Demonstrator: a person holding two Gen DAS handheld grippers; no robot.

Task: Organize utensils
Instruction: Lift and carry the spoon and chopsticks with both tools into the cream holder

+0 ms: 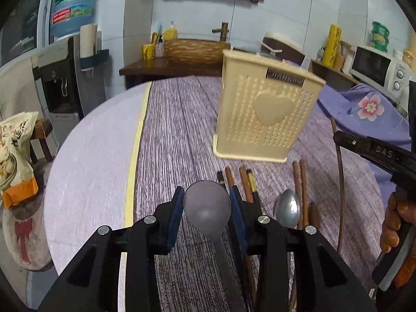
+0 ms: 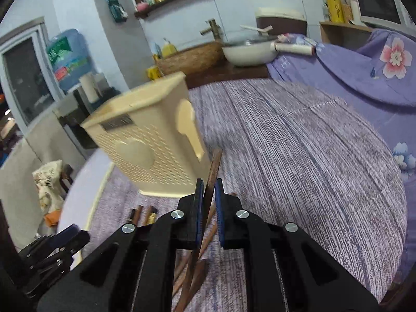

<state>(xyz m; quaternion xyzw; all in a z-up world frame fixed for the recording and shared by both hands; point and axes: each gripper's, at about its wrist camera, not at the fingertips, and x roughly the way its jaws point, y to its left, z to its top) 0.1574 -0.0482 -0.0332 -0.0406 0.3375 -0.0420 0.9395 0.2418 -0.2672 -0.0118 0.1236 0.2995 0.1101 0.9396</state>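
Fingers (image 1: 238, 208) grip spoon (image 1: 207, 205) (holder (image 1: 265, 109) ahead).

Soft, even indoor light; strong fisheye bending and dark corners; the cream utensil holder (image 2: 148, 140) smears with motion blur

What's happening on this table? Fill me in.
A person is sorting utensils with a handheld claw in each hand. The left claw grips a grey spoon by its bowl. The right claw is shut on a brown wooden chopstick whose tip points toward the cream perforated utensil holder standing on the purple tablecloth. More chopsticks and a metal spoon lie in front of the holder, not yet put away.
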